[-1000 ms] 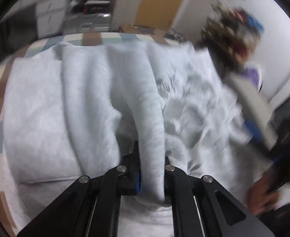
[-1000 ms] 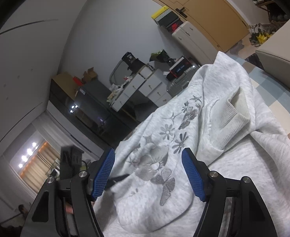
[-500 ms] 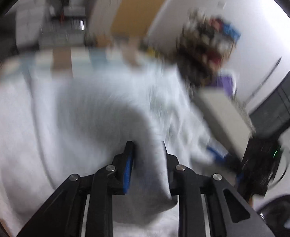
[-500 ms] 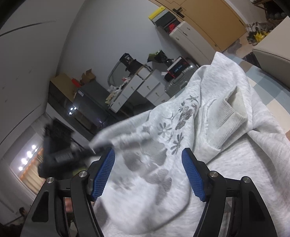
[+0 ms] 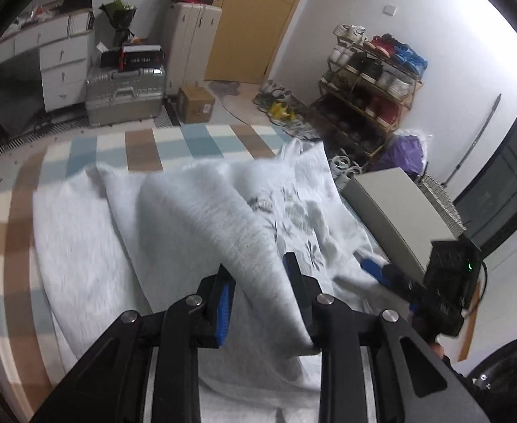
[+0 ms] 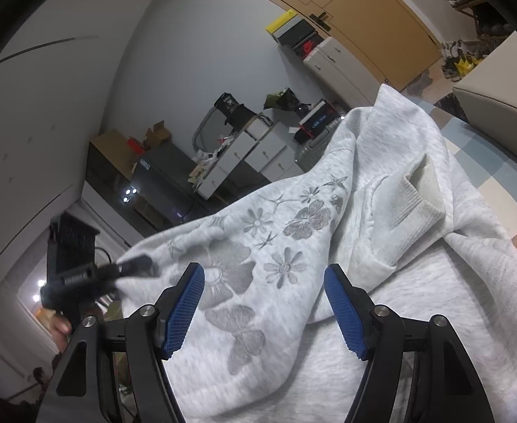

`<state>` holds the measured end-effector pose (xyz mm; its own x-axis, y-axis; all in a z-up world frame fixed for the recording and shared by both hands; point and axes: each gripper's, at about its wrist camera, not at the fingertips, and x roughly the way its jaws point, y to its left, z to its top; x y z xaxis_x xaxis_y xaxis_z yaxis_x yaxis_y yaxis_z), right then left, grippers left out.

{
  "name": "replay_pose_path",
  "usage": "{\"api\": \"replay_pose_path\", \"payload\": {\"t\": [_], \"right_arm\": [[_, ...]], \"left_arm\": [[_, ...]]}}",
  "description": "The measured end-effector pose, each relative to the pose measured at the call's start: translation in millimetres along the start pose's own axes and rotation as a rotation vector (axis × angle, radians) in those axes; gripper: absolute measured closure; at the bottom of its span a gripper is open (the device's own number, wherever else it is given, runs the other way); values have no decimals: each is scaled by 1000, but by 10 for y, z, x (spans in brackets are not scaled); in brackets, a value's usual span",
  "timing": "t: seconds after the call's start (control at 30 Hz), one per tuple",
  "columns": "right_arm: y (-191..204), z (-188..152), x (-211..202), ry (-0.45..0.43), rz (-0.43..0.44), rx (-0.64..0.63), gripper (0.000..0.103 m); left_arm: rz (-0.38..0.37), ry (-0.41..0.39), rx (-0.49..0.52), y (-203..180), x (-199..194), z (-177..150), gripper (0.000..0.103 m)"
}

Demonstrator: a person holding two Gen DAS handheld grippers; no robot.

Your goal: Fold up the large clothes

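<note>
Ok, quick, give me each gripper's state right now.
Left gripper: shut on a lifted fold of the grey sweatshirt.
Right gripper: open, holding nothing; the floral print lies between its fingers.

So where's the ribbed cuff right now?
In the right wrist view, the ribbed cuff lies right of the flower print, beyond the open right hand-held gripper.

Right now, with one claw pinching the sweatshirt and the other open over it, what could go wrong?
The left claw holds only a narrow ridge of the sweatshirt, so the fabric might slip out if pulled harder. The right claw is open over the flower print and grips nothing, so that side could sag and the fold go crooked. The ribbed cuff lies bunched and may get trapped inside.
</note>
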<state>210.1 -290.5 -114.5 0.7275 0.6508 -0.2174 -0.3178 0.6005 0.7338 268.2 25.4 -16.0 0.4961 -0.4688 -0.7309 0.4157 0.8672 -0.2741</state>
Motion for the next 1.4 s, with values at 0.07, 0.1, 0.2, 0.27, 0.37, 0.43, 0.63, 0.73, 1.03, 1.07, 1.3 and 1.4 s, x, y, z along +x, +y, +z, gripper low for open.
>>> {"api": "replay_pose_path", "payload": {"t": [0.07, 0.1, 0.2, 0.27, 0.37, 0.43, 0.63, 0.73, 1.03, 1.07, 1.3, 1.4], "right_arm": [[-9, 3, -12, -2, 0, 6, 31], [-13, 3, -16, -3, 2, 9, 31], [6, 14, -11, -1, 0, 11, 31], [25, 16, -15, -2, 1, 6, 31], [38, 20, -16, -1, 0, 4, 31], [38, 21, -19, -1, 1, 5, 31], [53, 25, -3, 0, -6, 3, 31], [28, 25, -22, -5, -7, 11, 31], [15, 39, -18, -1, -8, 16, 31], [12, 37, -14, 1, -8, 17, 30], [16, 38, -12, 1, -7, 16, 30], [15, 37, -14, 2, -8, 15, 30]], "left_arm": [[90, 13, 6, 36, 147, -49, 41], [109, 77, 3, 61, 315, -105, 23], [54, 265, -26, 198, 714, -468, 14], [27, 312, -66, 316, 751, -659, 14], [11, 207, -94, 342, 394, -727, 14], [26, 82, -75, 235, 31, -643, 14], [-66, -245, 64, -109, -522, -192, 14], [-189, -112, -6, 35, 25, 8, 14], [-193, 91, -225, 585, 1043, -625, 31], [-180, 97, -223, 555, 983, -620, 32], [-211, -107, -45, 81, 137, -507, 31], [-287, -97, -24, 0, 162, -653, 30]]}}
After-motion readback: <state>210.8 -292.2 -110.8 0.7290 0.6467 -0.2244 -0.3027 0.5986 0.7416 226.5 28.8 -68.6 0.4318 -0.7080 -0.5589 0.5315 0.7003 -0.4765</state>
